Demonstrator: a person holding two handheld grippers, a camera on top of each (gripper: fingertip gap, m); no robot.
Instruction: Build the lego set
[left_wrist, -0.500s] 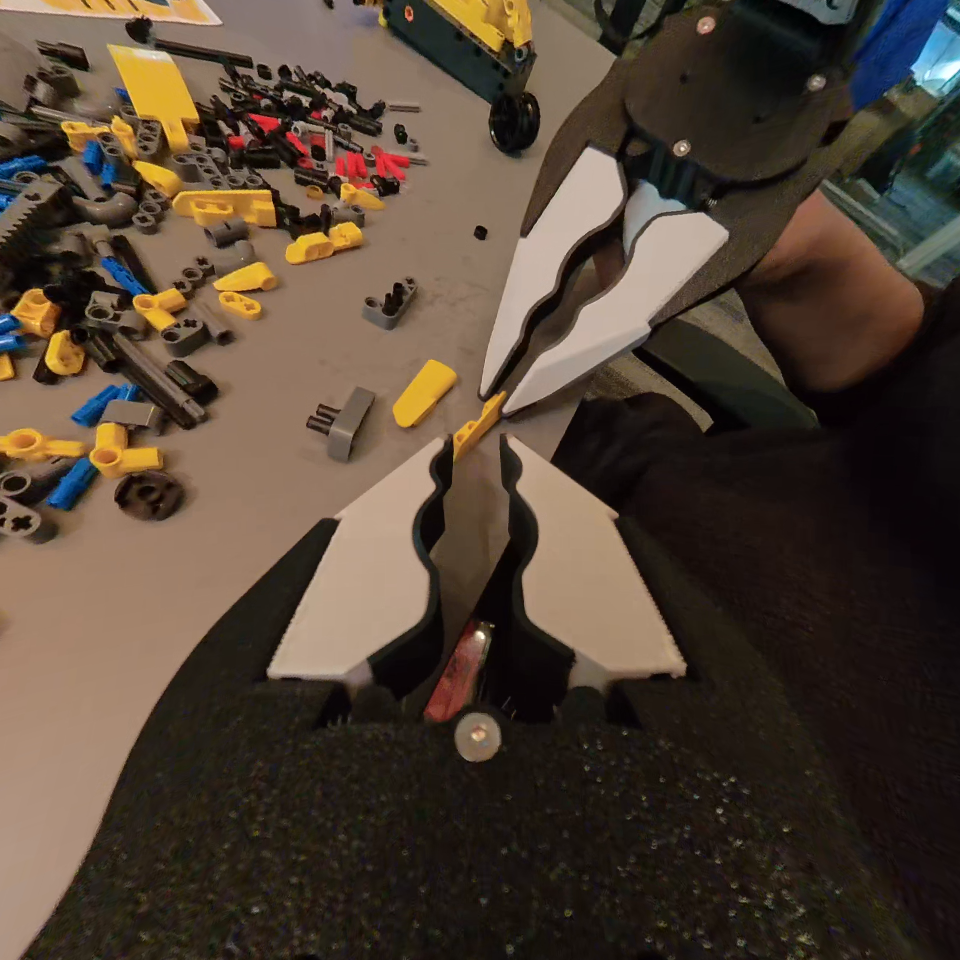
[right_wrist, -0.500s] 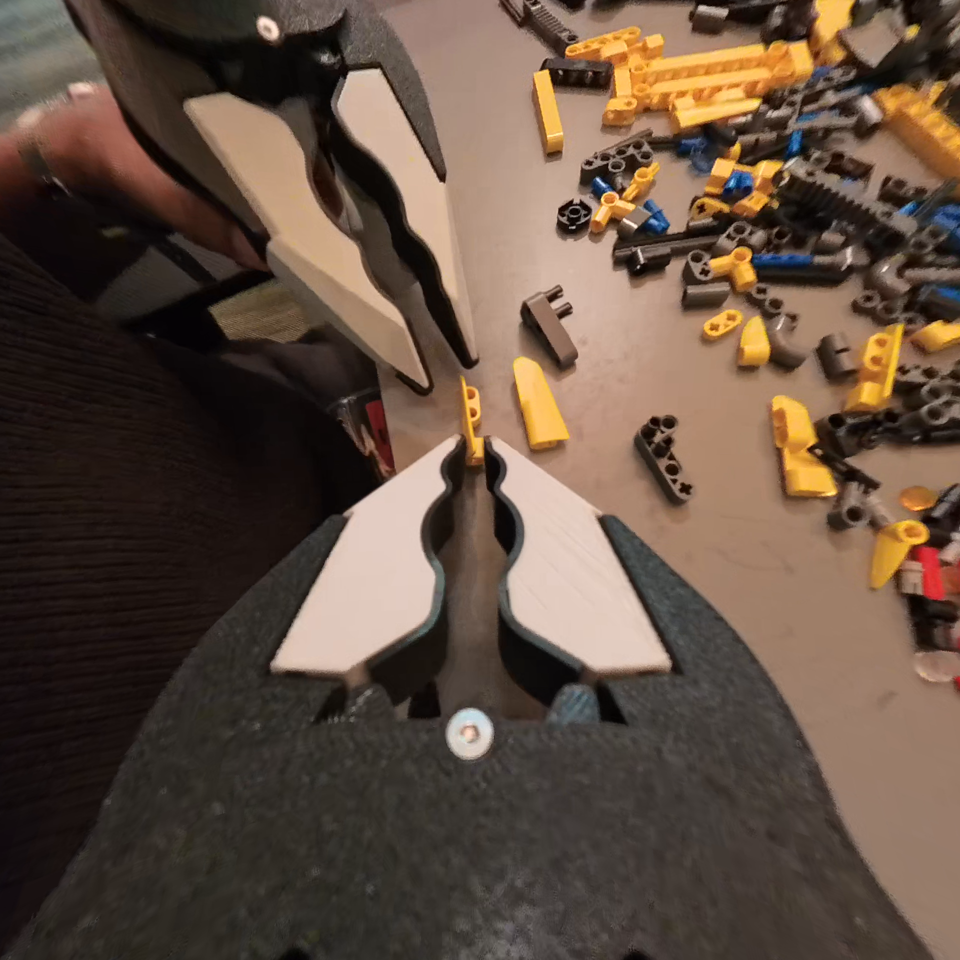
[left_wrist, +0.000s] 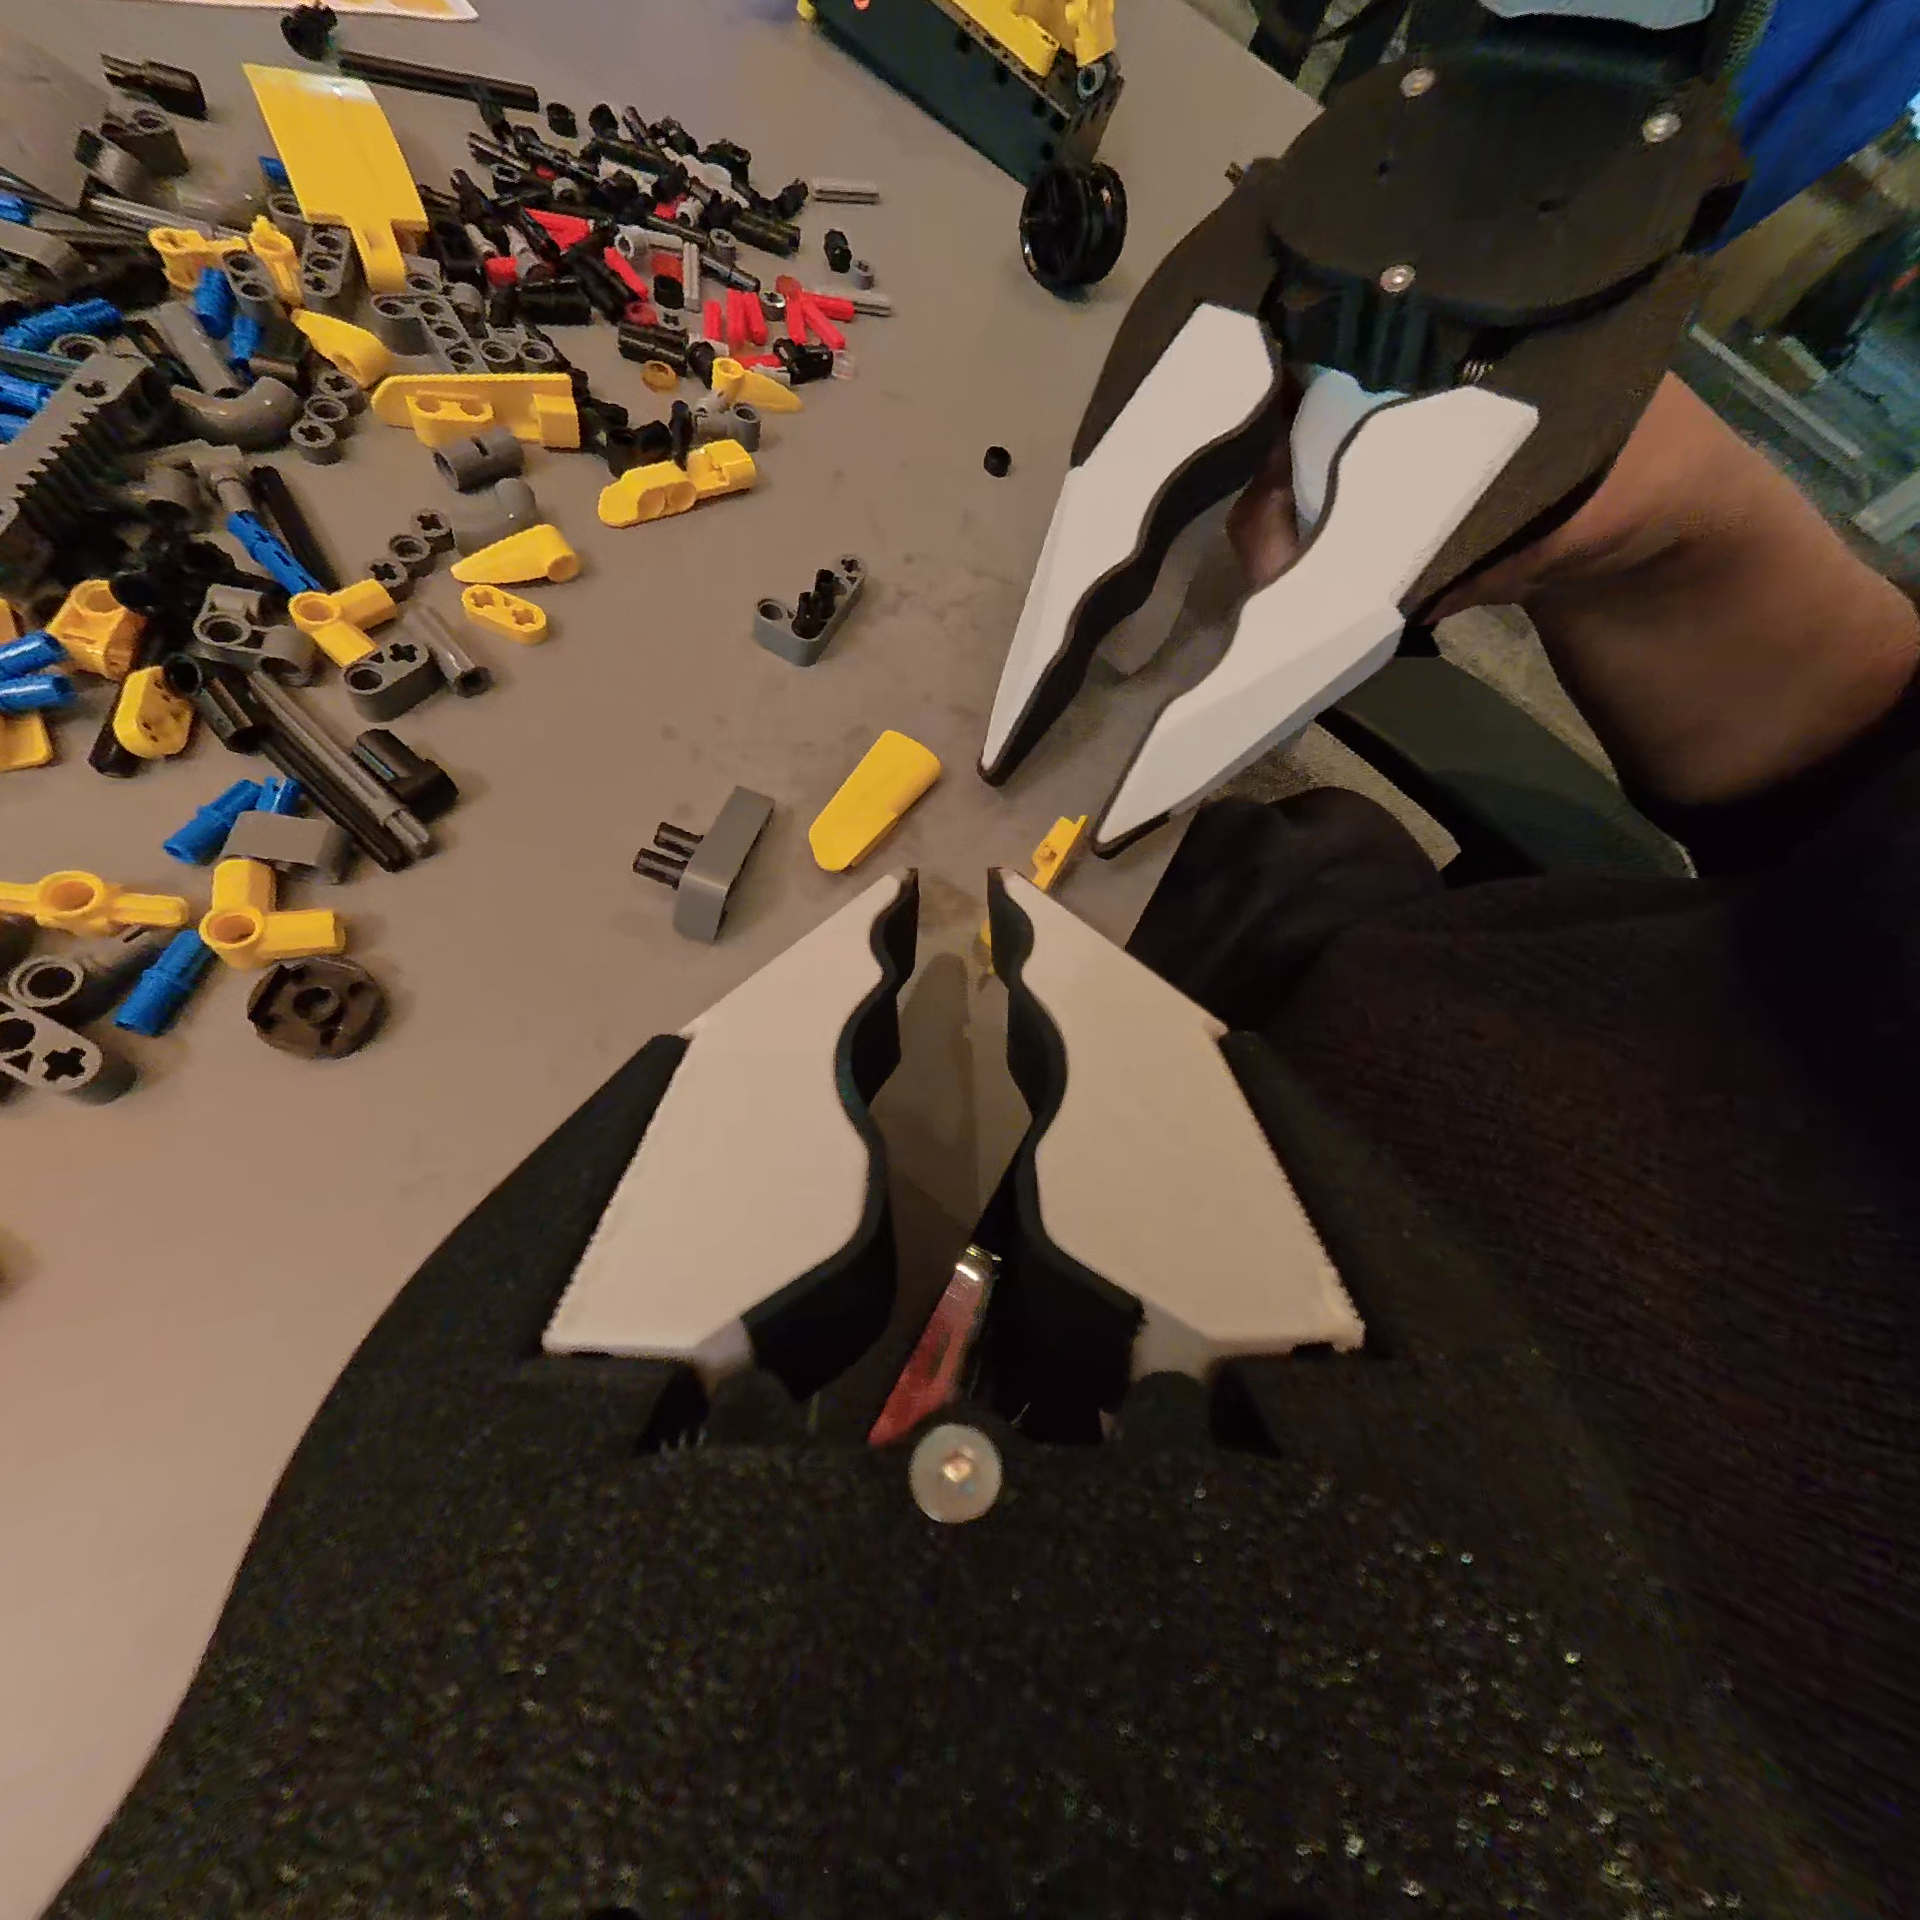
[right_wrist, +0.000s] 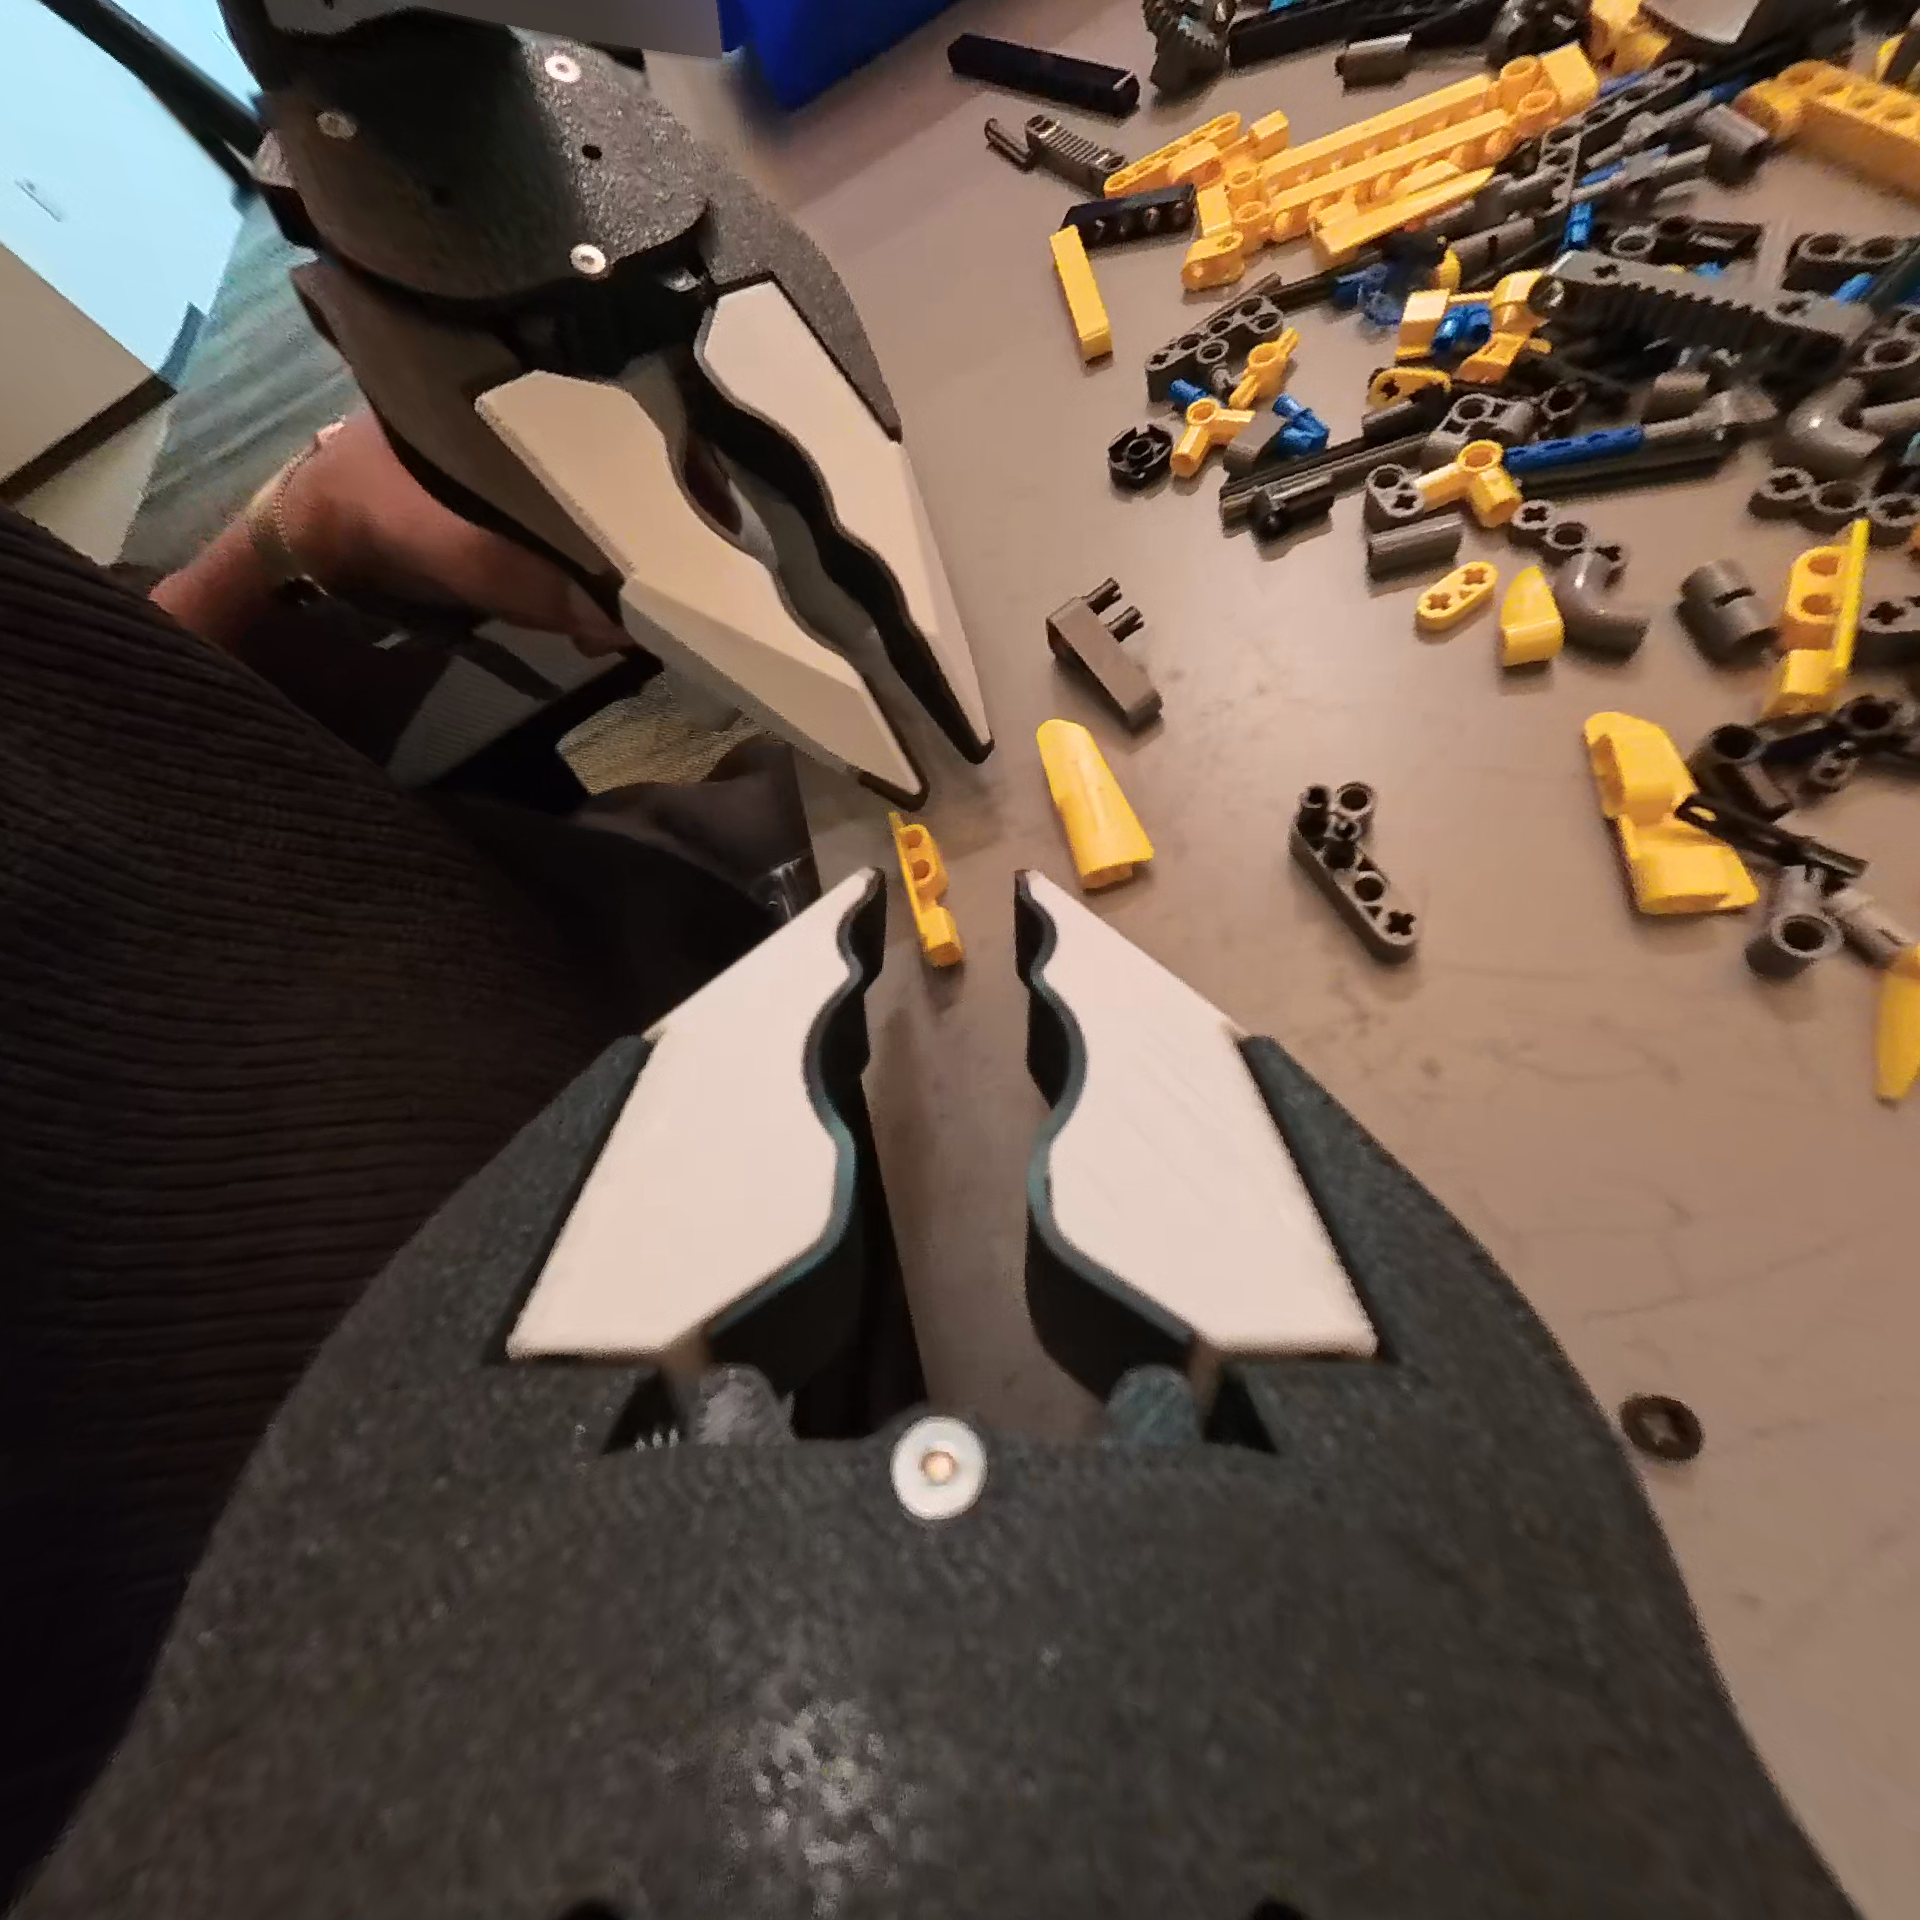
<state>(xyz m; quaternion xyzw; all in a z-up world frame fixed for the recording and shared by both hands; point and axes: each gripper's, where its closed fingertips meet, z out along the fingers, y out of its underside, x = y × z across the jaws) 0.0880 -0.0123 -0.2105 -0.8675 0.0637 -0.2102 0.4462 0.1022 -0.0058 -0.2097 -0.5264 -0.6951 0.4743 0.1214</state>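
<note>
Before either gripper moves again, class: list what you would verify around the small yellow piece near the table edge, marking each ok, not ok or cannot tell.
1. Right gripper open: ok, jaws well apart.
2. Left gripper empty: ok, nothing between its fingers.
3. Small yellow piece resting on the table: ok.
4. Piece centred between the right gripper's fingertips: not ok, it sits close to the finger on the table-edge side.
5. Piece clear of neighbours: ok, the yellow wedge lies apart from it.
6. Piece safely back from the table edge: cannot tell.
</note>
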